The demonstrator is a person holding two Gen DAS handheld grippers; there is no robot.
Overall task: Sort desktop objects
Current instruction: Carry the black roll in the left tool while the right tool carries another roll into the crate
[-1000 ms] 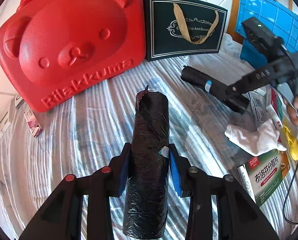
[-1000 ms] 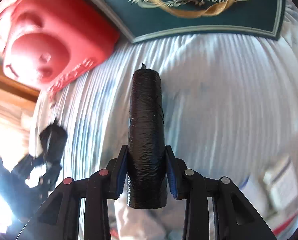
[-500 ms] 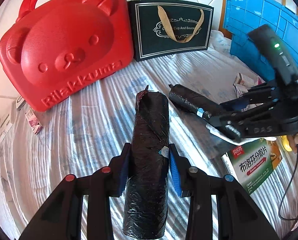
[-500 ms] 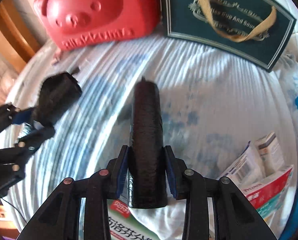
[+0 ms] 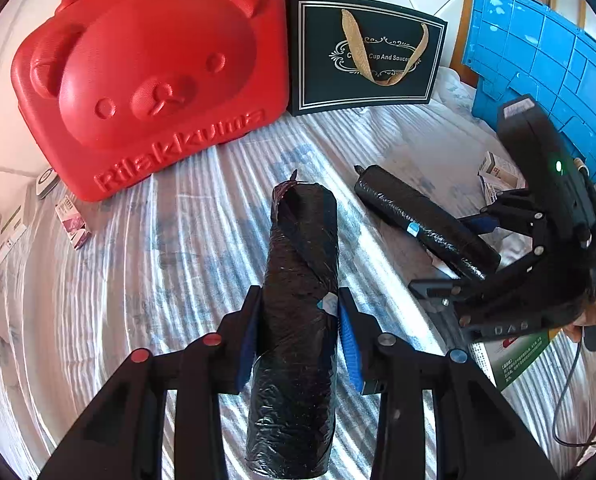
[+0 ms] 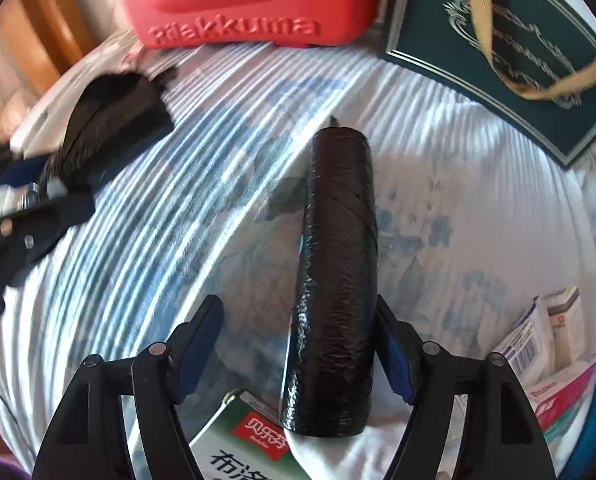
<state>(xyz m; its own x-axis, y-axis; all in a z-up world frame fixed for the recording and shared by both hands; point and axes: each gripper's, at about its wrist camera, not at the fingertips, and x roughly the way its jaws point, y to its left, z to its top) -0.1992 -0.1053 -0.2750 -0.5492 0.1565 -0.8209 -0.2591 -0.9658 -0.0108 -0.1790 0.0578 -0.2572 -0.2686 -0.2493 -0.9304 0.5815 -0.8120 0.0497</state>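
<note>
Two black rolls of bin bags are in play. My left gripper (image 5: pixel 298 320) is shut on one black roll (image 5: pixel 298 280), which sticks out forward over the striped cloth (image 5: pixel 137 280). The second black roll (image 6: pixel 338 240) lies on the cloth and on a box corner, between the fingers of my right gripper (image 6: pixel 298 312). That gripper's jaws are opening: the left pad stands well clear of the roll, the right pad is close beside it. The left wrist view shows the second roll (image 5: pixel 422 224) to the right, with the right gripper (image 5: pixel 458 256) around its near end.
At the back stand a red bear-faced case (image 5: pixel 149 72), a dark gift bag (image 5: pixel 366 52) and a blue crate (image 5: pixel 538 60). A green medicine box (image 6: pixel 249 448) lies under the right gripper. Several small cartons (image 6: pixel 546 332) lie to the right, another small box (image 5: pixel 73 220) far left.
My right gripper swung in toward the left gripper with its roll, set it down on the cloth and spread its jaws. The left gripper kept still, gripping its roll.
</note>
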